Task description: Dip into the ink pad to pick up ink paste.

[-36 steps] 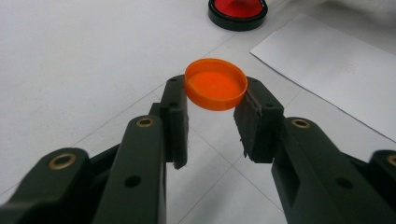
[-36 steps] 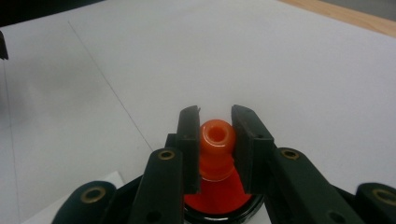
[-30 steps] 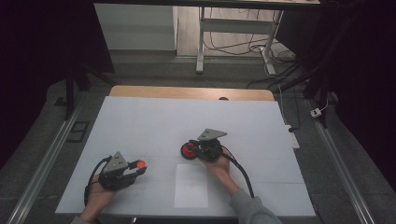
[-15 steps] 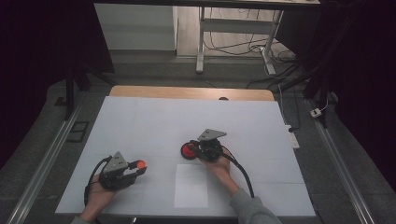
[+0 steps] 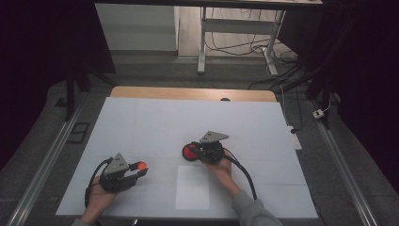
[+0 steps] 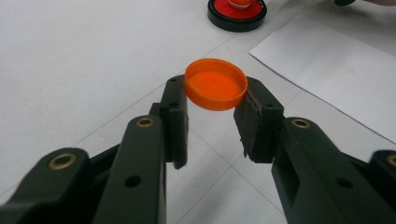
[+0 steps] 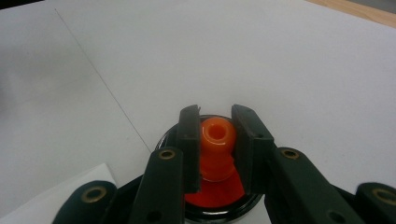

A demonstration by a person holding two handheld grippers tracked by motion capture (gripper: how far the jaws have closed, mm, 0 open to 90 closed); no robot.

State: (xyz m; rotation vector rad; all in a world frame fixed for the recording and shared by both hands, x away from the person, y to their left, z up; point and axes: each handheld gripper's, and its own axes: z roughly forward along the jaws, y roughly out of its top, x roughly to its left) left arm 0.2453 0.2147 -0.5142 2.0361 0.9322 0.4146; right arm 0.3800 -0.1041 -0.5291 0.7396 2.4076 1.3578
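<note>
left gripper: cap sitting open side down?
No, in the left gripper view the orange cap faces hollow side up, pinched between the left gripper jaws.

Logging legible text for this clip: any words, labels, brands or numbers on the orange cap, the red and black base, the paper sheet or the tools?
None can be read.
Round orange plastic cap: plain, no print.
Red disc in a black ring: no label visible.
White paper sheet: faint marks, too faint to read.
Left tool and right tool: no markings visible.
</note>
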